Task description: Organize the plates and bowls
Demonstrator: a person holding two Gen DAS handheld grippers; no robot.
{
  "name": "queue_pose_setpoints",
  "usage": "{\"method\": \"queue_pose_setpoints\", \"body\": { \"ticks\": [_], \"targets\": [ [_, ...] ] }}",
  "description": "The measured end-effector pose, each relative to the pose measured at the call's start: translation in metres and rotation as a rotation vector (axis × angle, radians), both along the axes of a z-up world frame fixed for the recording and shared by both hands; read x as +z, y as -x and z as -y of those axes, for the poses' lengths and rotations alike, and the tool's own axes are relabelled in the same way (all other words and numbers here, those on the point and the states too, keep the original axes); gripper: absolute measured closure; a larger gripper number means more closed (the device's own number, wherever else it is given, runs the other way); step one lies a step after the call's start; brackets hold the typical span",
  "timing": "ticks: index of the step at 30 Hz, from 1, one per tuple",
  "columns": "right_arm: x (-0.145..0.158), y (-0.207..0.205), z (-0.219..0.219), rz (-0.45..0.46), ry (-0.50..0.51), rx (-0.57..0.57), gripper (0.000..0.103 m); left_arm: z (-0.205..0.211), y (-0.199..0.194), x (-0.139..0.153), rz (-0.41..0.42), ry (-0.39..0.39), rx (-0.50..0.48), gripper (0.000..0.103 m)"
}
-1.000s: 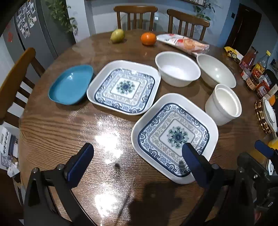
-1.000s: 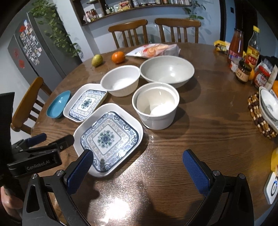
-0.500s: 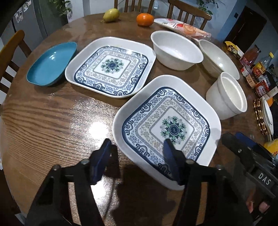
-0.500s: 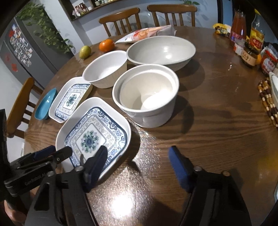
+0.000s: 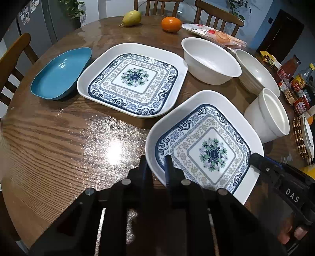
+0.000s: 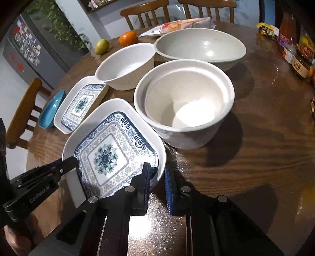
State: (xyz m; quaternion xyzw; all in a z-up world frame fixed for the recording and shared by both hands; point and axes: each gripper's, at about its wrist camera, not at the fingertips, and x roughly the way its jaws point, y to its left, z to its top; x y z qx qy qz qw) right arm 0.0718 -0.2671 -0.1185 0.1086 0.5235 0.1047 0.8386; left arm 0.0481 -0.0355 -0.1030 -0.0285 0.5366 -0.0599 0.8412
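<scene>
The near patterned plate (image 5: 204, 149) lies on the table (image 5: 59, 137) beside a white pot (image 5: 269, 116). The left gripper (image 5: 155, 167) is closing on the plate's left rim, one finger on each side; the right gripper (image 6: 156, 177) pinches the opposite rim, jaws narrow.

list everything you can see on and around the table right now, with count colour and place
patterned plates: 2, white and blue, near one gripped, far one mid-table
blue dish: 1, left of far plate
bowls: 3, white or cream, right half
pear: 1, yellow-green, far edge
orange: 1, far edge
snack bag: 1, far edge
bottles and jars: several, right edge
chairs: 3, wooden, around table
left gripper: closing on near plate's rim
right gripper: shut on same plate's rim
</scene>
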Motion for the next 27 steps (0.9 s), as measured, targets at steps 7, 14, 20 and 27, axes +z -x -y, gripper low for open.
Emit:
{"method": "queue_pose_setpoints", "body": {
  "ticks": [7,14,20,27],
  "targets": [
    [0.015,0.024,-0.016,0.011,-0.030,0.063,0.089,-0.027,0.017,0.016,0.026,-0.003,0.043,0.089],
    [0.026,0.039,-0.060,-0.021,-0.095,0.191,0.089,-0.079,0.039,0.034,0.045,-0.051,0.124,0.089],
    [0.020,0.055,-0.112,-0.069,-0.137,0.329,0.089,-0.123,0.052,0.031,0.025,-0.130,0.199,0.090],
    [0.004,0.060,-0.150,-0.147,-0.166,0.405,0.084,-0.152,0.050,0.017,-0.020,-0.190,0.236,0.090]
  ]
}}
